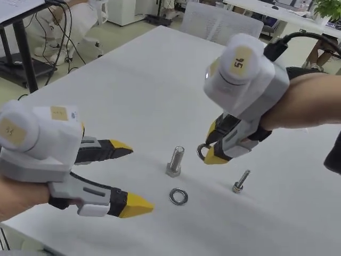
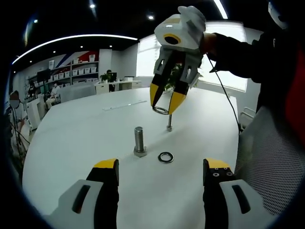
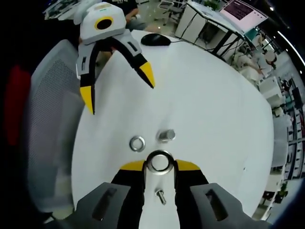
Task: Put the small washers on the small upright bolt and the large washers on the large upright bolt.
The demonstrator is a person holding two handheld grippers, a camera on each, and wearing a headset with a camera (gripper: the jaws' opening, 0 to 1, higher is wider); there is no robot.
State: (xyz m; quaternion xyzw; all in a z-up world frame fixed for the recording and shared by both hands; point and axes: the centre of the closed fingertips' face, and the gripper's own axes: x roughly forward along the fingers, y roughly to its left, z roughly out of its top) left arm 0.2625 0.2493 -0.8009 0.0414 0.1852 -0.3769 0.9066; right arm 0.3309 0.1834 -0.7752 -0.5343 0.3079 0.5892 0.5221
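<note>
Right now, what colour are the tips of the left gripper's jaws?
Yellow tips on the left gripper, black behind them; clearest in the head view.

Shiny metal washer (image 1: 178, 196), matt tbl (image 1: 133, 96)

a white table (image 1: 133, 80) with a grey mesh chair (image 1: 218, 24) at its far edge and a green plant (image 1: 326, 7) beyond

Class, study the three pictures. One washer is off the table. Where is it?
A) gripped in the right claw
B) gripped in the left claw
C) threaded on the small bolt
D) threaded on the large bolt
A: the right claw is shut on a washer in the air, while the left claw stands open and empty and the large bolt carries nothing.
</note>
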